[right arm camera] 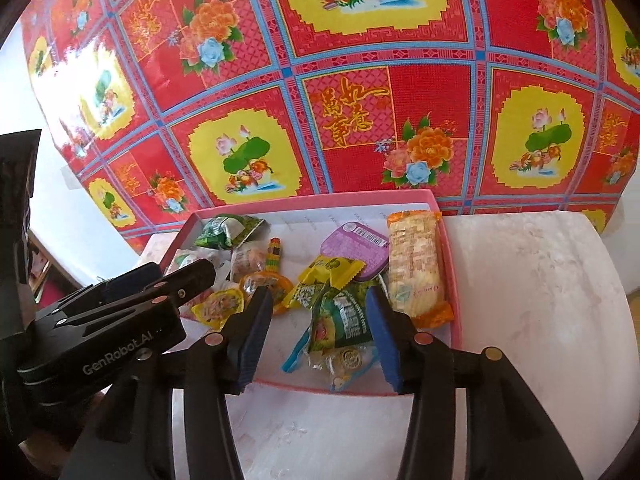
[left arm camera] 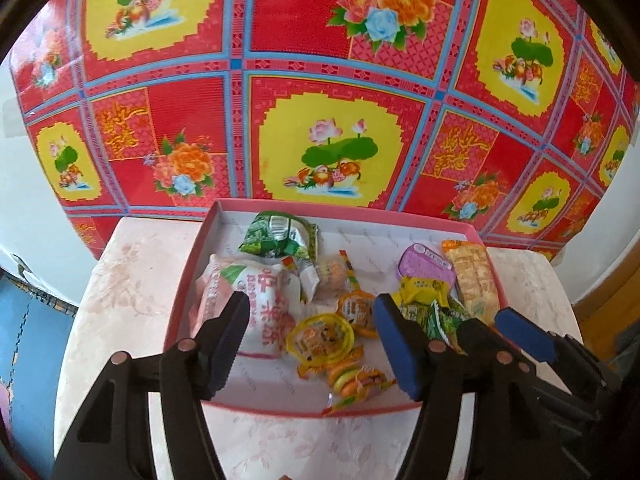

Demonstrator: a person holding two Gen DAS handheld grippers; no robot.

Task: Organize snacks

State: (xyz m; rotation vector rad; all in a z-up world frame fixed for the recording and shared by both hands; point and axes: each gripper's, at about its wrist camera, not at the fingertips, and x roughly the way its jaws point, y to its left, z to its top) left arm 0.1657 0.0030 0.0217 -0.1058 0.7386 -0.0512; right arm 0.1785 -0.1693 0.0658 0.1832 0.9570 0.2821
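Snacks (left arm camera: pixel 308 320) all inside pink box (left arm camera: pixel 486 252); tabletop (left arm camera: pixel 132 280) bare (task apparently near-complete); left gripper (left arm camera: pixel 310 344) and right gripper (right arm camera: pixel 320 336) both apart, empty.

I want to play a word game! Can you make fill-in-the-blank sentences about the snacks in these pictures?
1. All the snacks lie inside a shallow ____ box.
2. The long orange-ended cracker pack lies along the box's ____ wall.
3. The oval tin beside it is ____.
4. Both claws, left claw and right claw, are ____, holding nothing.

Missing words: pink; right; purple; open
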